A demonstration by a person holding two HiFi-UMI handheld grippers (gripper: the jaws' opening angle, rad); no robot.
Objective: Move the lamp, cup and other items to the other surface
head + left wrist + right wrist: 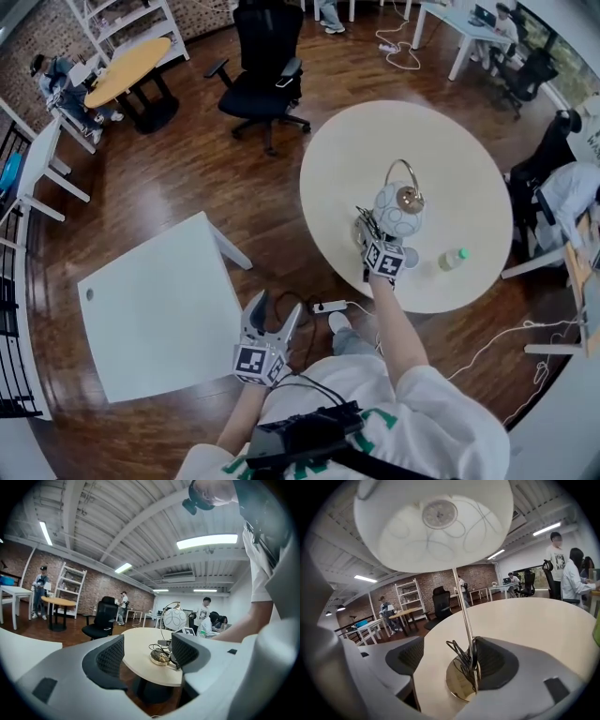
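Note:
The lamp [398, 214], with a white globe shade, an arched metal stem and a brass base, stands on the round beige table [356, 150]. My right gripper [365, 228] is at its foot, open. In the right gripper view the stem [464, 606] and the coiled black cord [459, 656] stand between the jaws of the right gripper [449, 658], close against the right one, over the brass base [457, 679]. A small green cup or bottle [453, 259] sits near the table's front right edge. My left gripper [275, 314] hangs open and empty over the floor; its view shows the lamp [174, 619] ahead.
A white square table [159, 309] stands to the left. A power strip [328, 307] and cables lie on the wooden floor between the tables. A black office chair [262, 75] stands beyond. A seated person [567, 192] is at the right; more desks and people are further off.

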